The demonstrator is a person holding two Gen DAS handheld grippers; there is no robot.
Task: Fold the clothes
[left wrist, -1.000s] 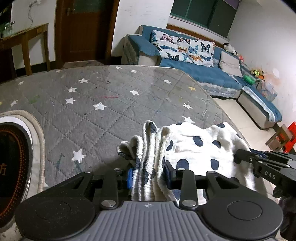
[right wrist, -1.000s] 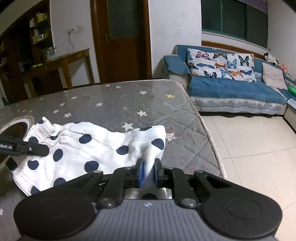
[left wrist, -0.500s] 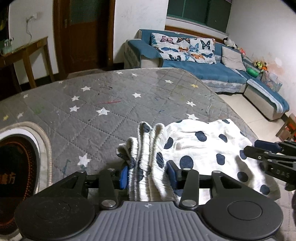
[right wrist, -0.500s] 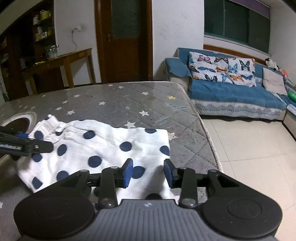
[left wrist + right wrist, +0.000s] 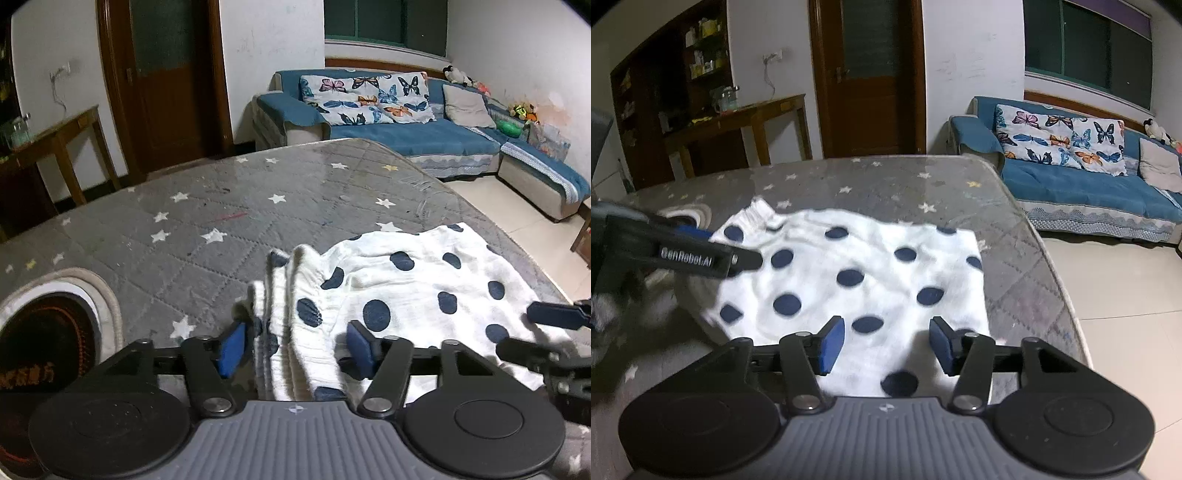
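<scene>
A white garment with dark blue dots (image 5: 413, 291) lies folded on the grey star-patterned mattress (image 5: 221, 221); it also shows in the right wrist view (image 5: 857, 273). Its bunched elastic waistband (image 5: 284, 306) lies between the open jaws of my left gripper (image 5: 293, 349), which no longer pinch it. My right gripper (image 5: 886, 345) is open over the garment's near right edge and holds nothing. The right gripper's fingers (image 5: 554, 317) show at the right of the left wrist view. The left gripper's finger (image 5: 701, 258) shows at the left of the right wrist view.
A round dark mat with a pale rim (image 5: 48, 332) lies on the mattress at the left. The mattress edge (image 5: 1052, 266) drops to a tiled floor on the right. A blue sofa (image 5: 1089, 188), a wooden door and a side table (image 5: 55, 136) stand behind.
Both grippers opened and let go of the garment: the right first, then the left. The garment now lies flat on the mattress. Both grippers drew back slightly.
</scene>
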